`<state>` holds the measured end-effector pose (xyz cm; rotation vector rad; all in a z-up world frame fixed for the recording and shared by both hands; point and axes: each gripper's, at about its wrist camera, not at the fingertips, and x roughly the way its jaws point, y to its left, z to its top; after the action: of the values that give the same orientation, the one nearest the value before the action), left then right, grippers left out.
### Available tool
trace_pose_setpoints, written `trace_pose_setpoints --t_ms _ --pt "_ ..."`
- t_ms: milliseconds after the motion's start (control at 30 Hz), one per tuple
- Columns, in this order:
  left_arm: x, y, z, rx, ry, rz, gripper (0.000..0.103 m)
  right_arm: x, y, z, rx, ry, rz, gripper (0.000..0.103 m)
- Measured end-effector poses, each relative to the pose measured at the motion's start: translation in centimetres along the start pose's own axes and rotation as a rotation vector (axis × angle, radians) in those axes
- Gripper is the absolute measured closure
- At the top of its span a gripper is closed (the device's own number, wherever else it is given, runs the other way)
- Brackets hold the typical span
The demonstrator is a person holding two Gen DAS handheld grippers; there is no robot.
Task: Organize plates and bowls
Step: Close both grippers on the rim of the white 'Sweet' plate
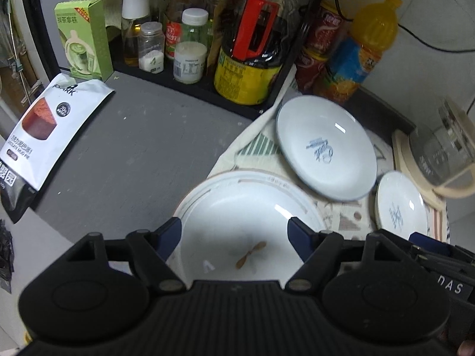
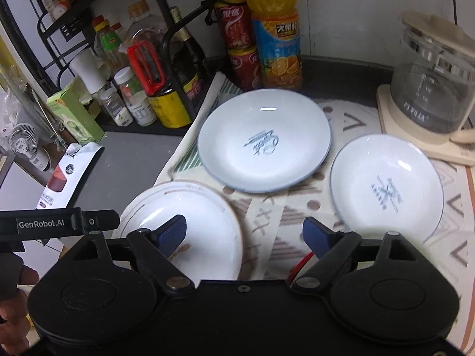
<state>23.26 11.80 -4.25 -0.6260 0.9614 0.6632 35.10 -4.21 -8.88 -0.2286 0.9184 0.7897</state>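
Three plates (image 2: pixel 264 139) on cloth (image 2: pixel 267 222); left gripper (image 1: pixel 234 233), right gripper (image 2: pixel 245 233) both spread apart.

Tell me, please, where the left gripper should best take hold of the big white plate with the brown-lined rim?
Probably the near rim of the big plate, from the near side. It lies flat on the cloth, so only its edge fits between the fingers of the open left gripper.

Three dishes are lying on a patterned cloth (image 2: pixel 267 207): a gold-rimmed white bowl (image 2: pixel 193 222) nearest left, a blue-rimmed white plate (image 2: pixel 264 139) behind it, a smaller white plate (image 2: pixel 386 184) to the right. A glass kettle (image 2: pixel 430 89) is standing behind that one.
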Motion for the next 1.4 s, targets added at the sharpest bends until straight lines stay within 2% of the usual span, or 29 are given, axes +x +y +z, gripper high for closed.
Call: trace_pose_setpoints --t_ms 100,200,467,600,767,833,933,1067,1300,1400 --pt "0.7 -0.7 0.6 -0.016 -0.024 -0.010 0.026 0.5 -0.9 1.0 -0.013 -0.009 0.023 0.020" --pt "1.6 -1.1 1.2 -0.045 -0.019 -0.027 0.026 1.4 -2.0 2.1 0.017 0.011 0.012 0.027" --pt "4.4 -2.1 3.8 -0.064 -0.021 -0.115 0.032 4.3 -4.9 4.3 0.197 0.058 0.017 0.055" --pt "6.4 -2.3 5.4 -0.052 0.008 -0.144 0.039 5.6 -5.9 4.9 0.328 0.064 -0.006 0.055" --pt "9.2 -2.3 7.4 -0.053 0.049 -0.175 0.051 8.1 -7.1 4.5 0.547 0.119 -0.025 0.058" --pt "10.4 -2.4 8.1 -0.048 0.066 -0.206 0.052 8.8 -7.0 4.4 0.620 0.115 -0.037 0.058" --pt "12.1 -2.5 9.0 -0.017 0.093 -0.221 0.052 9.7 -6.7 4.5 0.681 0.101 -0.066 0.058" --pt "13.9 -2.5 9.8 0.002 0.128 -0.237 0.053 10.9 -6.4 4.1 0.744 0.132 -0.108 0.059" --pt "17.1 -2.4 10.9 0.027 0.182 -0.262 0.061 13.2 -6.0 3.2 0.819 0.171 -0.184 0.062" --pt "18.2 -2.3 11.3 0.016 0.196 -0.287 0.067 13.9 -5.8 3.1 0.837 0.148 -0.195 0.065"
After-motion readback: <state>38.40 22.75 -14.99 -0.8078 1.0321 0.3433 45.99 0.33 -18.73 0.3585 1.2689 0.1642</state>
